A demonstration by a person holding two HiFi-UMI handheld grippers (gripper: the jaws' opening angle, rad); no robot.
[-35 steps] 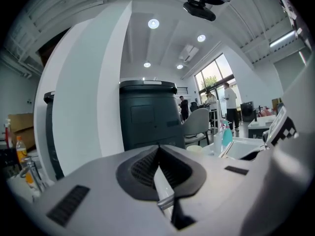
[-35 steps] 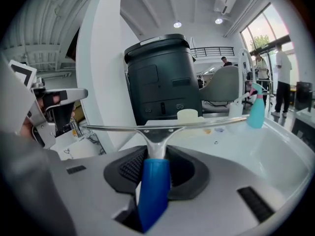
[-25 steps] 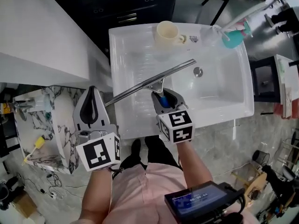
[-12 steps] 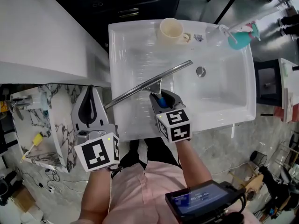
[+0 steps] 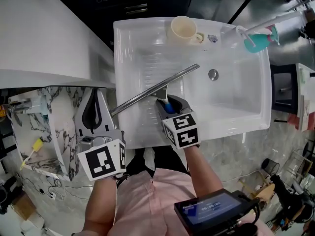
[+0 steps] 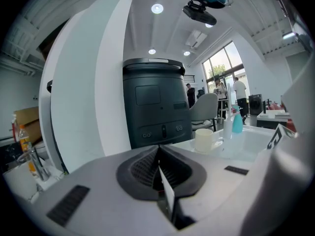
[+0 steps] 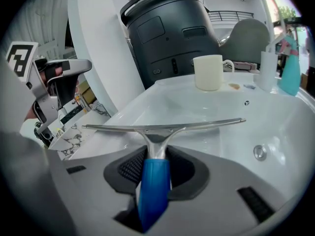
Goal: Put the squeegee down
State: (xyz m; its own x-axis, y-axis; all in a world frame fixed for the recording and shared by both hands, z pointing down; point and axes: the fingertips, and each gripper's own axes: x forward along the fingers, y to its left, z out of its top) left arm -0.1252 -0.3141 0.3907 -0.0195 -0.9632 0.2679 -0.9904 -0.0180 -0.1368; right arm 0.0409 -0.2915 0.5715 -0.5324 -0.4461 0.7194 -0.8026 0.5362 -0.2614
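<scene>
White sink (image 5: pixel 236 107) lies under the right tool (image 5: pixel 169 102), which clamps the squeegee (image 5: pixel 147 93) by its blue handle. The blade projects ahead of the tool, over the basin. The left tool (image 5: pixel 94 113) is closed and empty.

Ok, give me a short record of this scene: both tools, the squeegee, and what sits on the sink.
left tool: shut, empty, off the sink's left side
right tool: shut on the squeegee's blue handle
squeegee: held, blade slanting over the sink's left part
far rim: mug, teal spray bottle
</scene>
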